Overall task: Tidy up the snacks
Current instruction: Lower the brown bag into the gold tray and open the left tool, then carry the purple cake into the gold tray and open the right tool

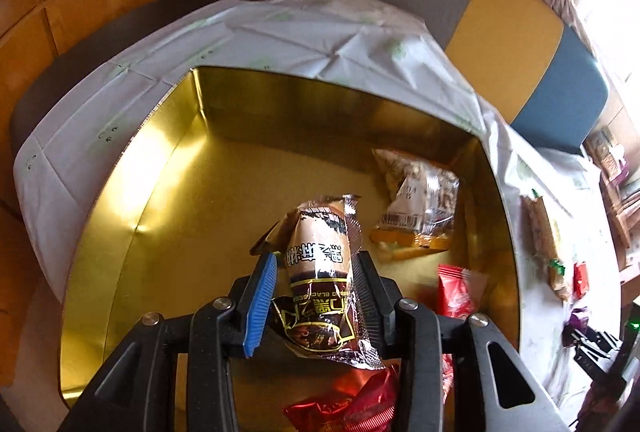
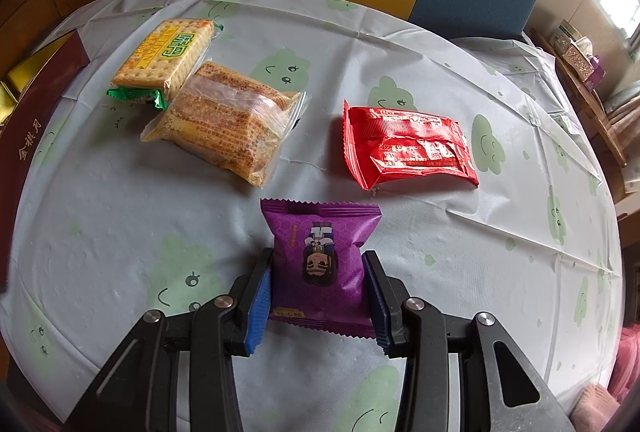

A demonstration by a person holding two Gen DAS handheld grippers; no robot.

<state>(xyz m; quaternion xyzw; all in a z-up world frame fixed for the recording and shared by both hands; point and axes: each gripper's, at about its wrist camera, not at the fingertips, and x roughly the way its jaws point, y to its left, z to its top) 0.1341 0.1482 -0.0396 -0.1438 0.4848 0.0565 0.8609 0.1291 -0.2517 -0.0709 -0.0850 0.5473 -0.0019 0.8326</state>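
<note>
Partly done, I judge: the gold box point(image 1: 168, 168) holds three packets, the left hand-held gripper point(image 1: 316, 292) loosely brackets a brown snack point(image 1: 320, 252) above it, the right hand-held gripper point(image 2: 318, 296) clamps a purple packet point(image 2: 320, 256), and three packets wait on the table point(image 2: 120, 224).

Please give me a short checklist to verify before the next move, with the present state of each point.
1. Brown snack packet lies between the left gripper pads: ok.
2. Left pads press it firmly: cannot tell.
3. Gold box lies under that packet: ok.
4. Bare floor left inside the box: ok.
5. Purple snack packet sits between the right gripper pads: ok.
6. Purple packet lifted off the tablecloth: cannot tell.
</note>
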